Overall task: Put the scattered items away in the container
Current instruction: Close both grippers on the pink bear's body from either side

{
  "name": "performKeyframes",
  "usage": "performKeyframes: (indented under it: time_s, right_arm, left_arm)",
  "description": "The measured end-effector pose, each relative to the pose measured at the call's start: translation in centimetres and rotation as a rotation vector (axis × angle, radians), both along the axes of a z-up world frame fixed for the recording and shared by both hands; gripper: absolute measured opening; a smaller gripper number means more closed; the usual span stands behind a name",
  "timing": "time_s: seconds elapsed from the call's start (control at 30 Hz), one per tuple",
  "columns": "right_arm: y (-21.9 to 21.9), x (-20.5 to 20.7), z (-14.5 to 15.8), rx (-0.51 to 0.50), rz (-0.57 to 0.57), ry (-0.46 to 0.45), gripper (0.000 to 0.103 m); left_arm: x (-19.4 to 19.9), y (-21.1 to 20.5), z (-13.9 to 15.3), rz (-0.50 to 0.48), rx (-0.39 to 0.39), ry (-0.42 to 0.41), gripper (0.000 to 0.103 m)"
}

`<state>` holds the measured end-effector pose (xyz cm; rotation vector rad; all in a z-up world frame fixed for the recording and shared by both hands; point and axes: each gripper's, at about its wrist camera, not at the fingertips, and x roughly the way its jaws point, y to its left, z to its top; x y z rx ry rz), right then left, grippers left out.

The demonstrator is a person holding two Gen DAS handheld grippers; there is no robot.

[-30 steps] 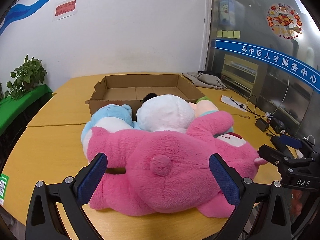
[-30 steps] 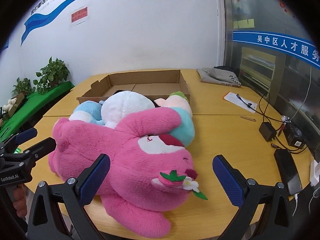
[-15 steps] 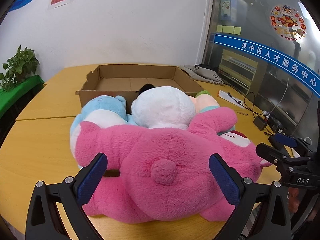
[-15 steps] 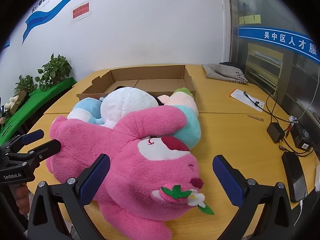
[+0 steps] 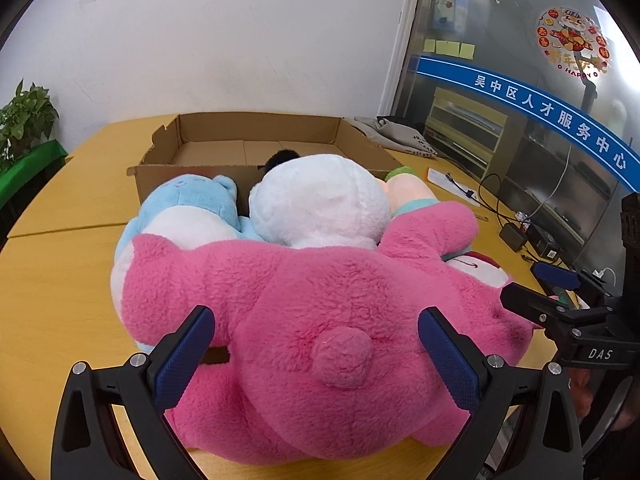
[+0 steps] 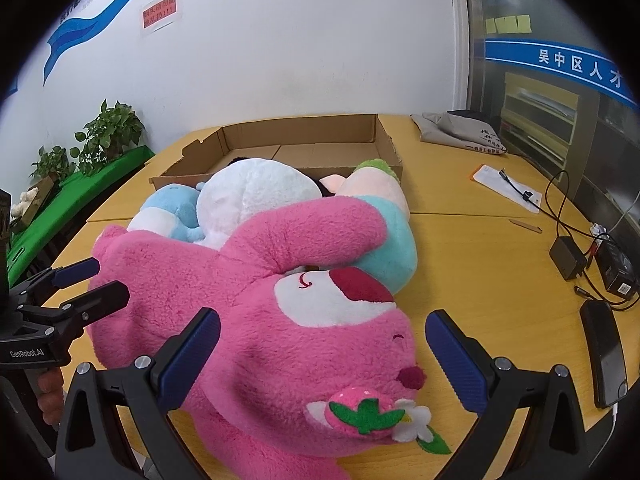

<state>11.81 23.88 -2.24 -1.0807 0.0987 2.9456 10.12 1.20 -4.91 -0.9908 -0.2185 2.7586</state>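
Closer now, both grippers straddle the pink bear (image 5: 320, 320): left gripper (image 5: 316, 354) and right gripper (image 6: 322, 354) spread wide; box (image 5: 256, 148) at 12 o'clock.

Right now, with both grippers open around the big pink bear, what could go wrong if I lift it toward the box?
The pink bear drapes an arm over the white plush and teal plush, so lifting may drag them. It looks wider than either open gripper, left gripper or right gripper, so fur may slip. It may also crowd the cardboard box.
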Motion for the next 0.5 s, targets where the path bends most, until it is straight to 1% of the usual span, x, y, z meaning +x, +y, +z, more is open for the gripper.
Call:
performKeyframes:
  time_s: [0.1,0.2,0.3,0.4,0.43,0.5]
  right_arm:
    - [0.2,-0.4,-0.4,-0.009,0.001,-0.012,0.102]
    - [0.4,-0.7,-0.8,-0.008,0.005,-0.025,0.102]
    - [1.1,-0.8,-1.3,-0.034,0.013,-0.036,0.102]
    - [2.2,-0.8,-1.9,-0.055,0.020,-0.033,0.102]
    - [2.7,-0.8,-2.1,-0.067,0.021,-0.034,0.102]
    - [3.9,-0.8,-2.9,-0.127,0.042,-0.049,0.102]
  left_arm:
    - [-0.3,-0.4,-0.4,-0.026,0.041,-0.019,0.103]
    - [-0.5,-0.8,-0.7,-0.030,0.056,-0.031,0.103]
    - [-0.8,-1.2,-1.0,-0.045,0.078,-0.039,0.103]
    - [-0.9,-1.5,-1.4,-0.087,0.103,-0.036,0.103]
    - [-1.0,-1.5,-1.5,-0.097,0.103,-0.038,0.103]
    - [-1.1,-1.6,-1.9,-0.114,0.106,-0.049,0.103]
